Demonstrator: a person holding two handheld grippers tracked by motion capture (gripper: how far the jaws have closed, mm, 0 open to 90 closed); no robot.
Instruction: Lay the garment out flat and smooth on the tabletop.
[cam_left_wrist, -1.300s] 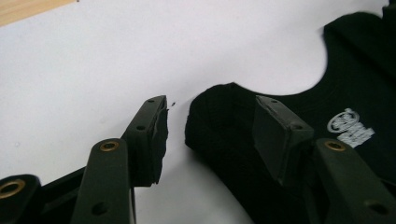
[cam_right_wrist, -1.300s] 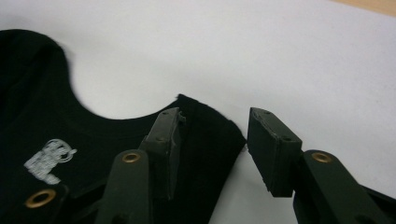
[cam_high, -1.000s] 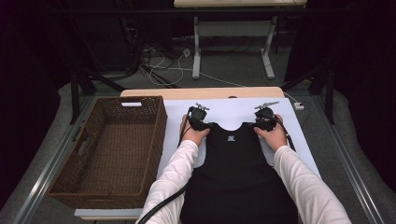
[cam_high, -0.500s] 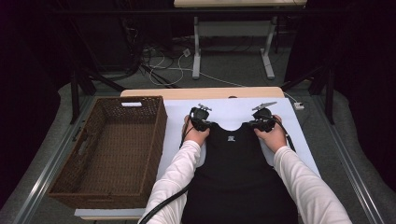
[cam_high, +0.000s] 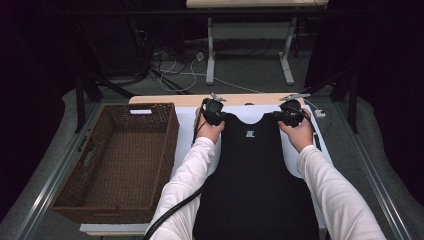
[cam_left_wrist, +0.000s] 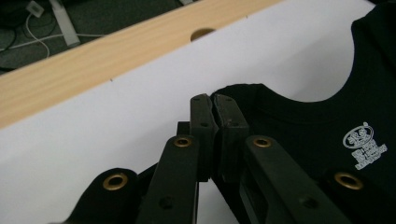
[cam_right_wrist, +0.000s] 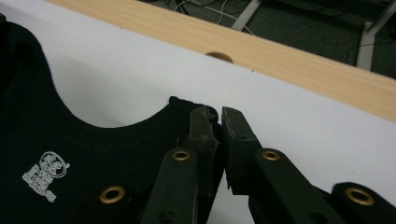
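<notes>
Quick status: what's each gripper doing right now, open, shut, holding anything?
Left gripper: shut on the black vest's left shoulder strap.
Right gripper: shut on the vest's right shoulder strap.

Black vest (cam_high: 255, 175), white print; brown woven basket (cam_high: 117, 160).

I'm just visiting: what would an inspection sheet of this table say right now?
Surface: white sheet on a wooden table.
Job's things: black vest lying flat, small white print at the neck.
Clutter: empty wicker basket at the left.
Grippers: left gripper and right gripper each shut on a vest shoulder strap.
Cables: black cable under the left sleeve; loose cables on the floor beyond.
Surroundings: dark curtains, another table's legs behind.
</notes>
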